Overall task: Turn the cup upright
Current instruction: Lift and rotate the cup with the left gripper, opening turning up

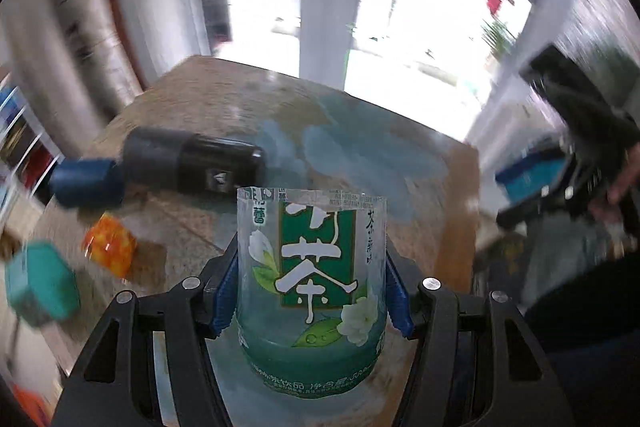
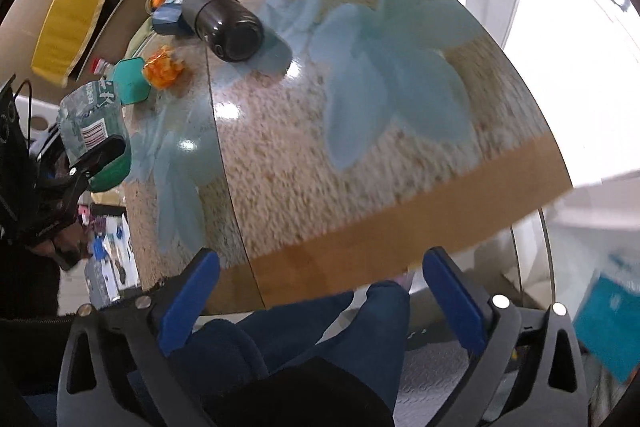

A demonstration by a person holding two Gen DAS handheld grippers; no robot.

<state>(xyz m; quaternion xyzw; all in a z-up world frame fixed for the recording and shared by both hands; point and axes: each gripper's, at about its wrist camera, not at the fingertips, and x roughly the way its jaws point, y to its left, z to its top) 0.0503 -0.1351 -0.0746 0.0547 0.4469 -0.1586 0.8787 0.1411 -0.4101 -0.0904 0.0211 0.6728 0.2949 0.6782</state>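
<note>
Bright daylight from blown-out windows point(image 1: 420, 27) behind the table point(image 1: 192, 107). Heavy motion blur across backgrounds, sharper on the clear cup point(image 1: 312, 259). Glare spots on the glossy tabletop point(image 2: 228, 111). Strong fisheye bending and dark vignetting at edges.

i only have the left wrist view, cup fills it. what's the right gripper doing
Observer: The right gripper is open and empty, hanging off the table edge above the person's legs.
Operator: anything printed on the cup's far side
Observer: Yes, a barcode; the cup has a green base.
Operator: black bottle standing or lying
Observer: The black bottle lies on its side, its round end toward the right camera.
</note>
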